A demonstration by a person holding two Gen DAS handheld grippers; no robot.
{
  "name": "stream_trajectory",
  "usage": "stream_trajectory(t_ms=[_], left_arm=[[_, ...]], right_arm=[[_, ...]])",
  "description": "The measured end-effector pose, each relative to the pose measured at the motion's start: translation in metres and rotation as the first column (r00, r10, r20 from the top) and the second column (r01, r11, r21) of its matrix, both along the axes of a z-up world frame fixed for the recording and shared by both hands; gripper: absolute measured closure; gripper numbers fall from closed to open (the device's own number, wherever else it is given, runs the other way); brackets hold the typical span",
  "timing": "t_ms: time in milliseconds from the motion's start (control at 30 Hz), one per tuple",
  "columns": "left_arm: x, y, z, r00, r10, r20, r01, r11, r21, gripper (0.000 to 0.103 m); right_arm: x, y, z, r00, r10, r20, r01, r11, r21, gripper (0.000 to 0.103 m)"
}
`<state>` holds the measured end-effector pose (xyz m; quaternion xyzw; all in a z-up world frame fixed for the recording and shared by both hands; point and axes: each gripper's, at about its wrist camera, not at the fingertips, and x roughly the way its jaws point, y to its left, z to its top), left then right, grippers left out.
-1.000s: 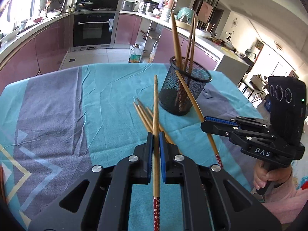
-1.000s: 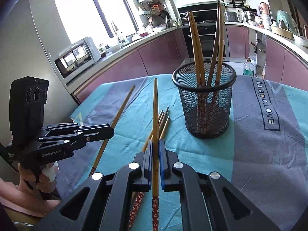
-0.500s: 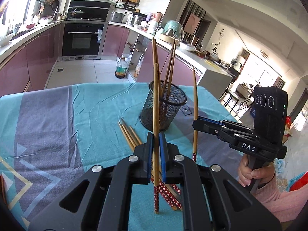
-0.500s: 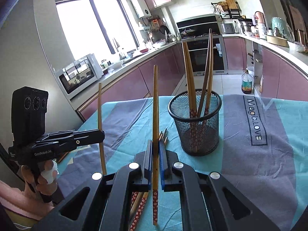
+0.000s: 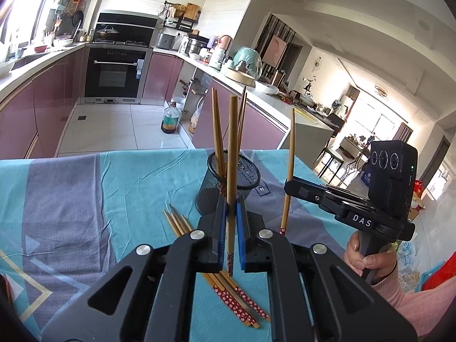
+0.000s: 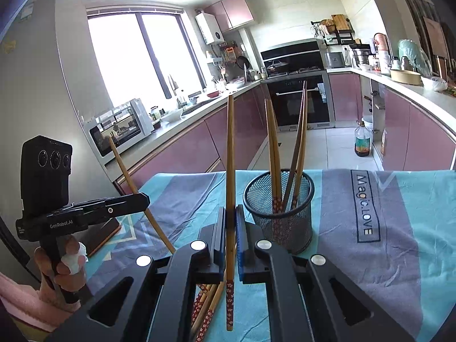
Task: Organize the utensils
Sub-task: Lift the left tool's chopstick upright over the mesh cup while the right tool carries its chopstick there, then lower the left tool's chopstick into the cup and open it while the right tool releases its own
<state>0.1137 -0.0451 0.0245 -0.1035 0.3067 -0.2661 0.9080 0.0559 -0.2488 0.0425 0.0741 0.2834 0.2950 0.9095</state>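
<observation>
Each of my 2 grippers, left gripper (image 5: 230, 225) and right gripper (image 6: 230, 228), clamps 1 light, stiff, slippery bamboo chopstick (image 5: 232, 148) near its red-patterned end, beside the black mesh holder (image 6: 280, 199).

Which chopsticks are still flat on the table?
The loose bunch beneath the left gripper. The others stand in the mesh cup or are clamped upright in either gripper.

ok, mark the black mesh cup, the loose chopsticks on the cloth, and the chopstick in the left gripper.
black wire-mesh cup (image 6: 280, 216): right wrist view, front wall.
loose bamboo chopsticks (image 5: 236, 302): left wrist view, red patterned ends.
bamboo chopstick in left gripper (image 5: 232, 148): left wrist view, upper shaft.
</observation>
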Motion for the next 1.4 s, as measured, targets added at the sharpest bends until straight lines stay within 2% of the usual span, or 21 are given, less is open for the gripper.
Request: stream_trajectory(t_ms=[967, 1400], left_arm=[[0.048, -0.026, 0.075, 0.989, 0.007, 0.147, -0.007, 1.0, -0.003, 0.096], [0.062, -0.037, 0.082, 0.987, 0.025, 0.156, -0.025, 1.0, -0.001, 0.096]], right_arm=[[0.045, -0.004, 0.057, 0.984, -0.061, 0.167, 0.064, 0.998, -0.008, 0.098], [0.066, 0.0, 0.059, 0.981, -0.094, 0.172, 0.097, 0.995, -0.01, 0.098]])
